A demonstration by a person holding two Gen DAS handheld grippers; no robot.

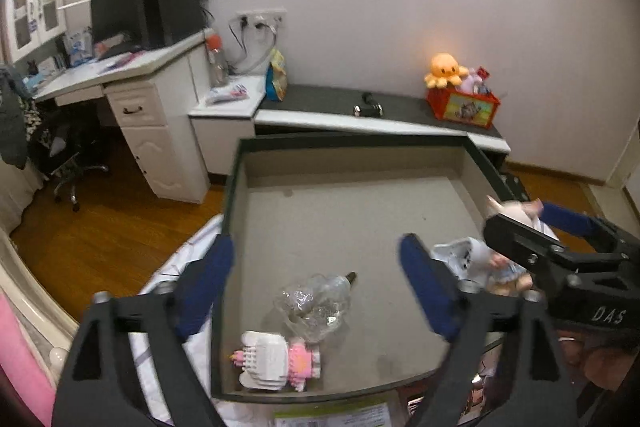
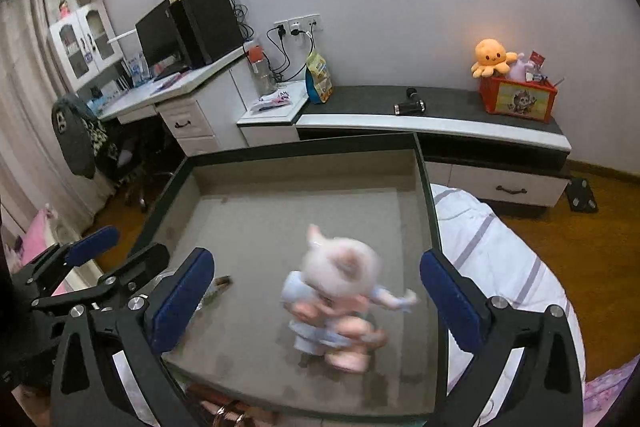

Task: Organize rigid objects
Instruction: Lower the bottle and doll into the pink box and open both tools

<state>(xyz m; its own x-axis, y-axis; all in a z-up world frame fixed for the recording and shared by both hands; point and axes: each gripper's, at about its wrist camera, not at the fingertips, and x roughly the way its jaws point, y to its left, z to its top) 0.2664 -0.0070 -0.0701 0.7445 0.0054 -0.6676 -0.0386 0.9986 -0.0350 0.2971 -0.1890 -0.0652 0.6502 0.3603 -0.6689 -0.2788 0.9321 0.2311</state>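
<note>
With three things already in the tray (image 1: 236, 187), sorting looks partway done.
Both grippers spread, empty: right gripper (image 2: 316, 303) around the blurred doll (image 2: 340, 303), possibly just released; left gripper (image 1: 316, 287) over the crushed bottle (image 1: 316, 303) and block figure (image 1: 280, 361).

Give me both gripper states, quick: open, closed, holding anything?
Left gripper: open, holding nothing, above the tray.
Right gripper: open, gripping nothing; the blurred doll sits between its fingers, untouched by either.

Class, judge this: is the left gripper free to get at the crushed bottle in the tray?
Probably yes. The left gripper is open above the bottle, nothing covers it, and the block toy lies beside it.
</note>
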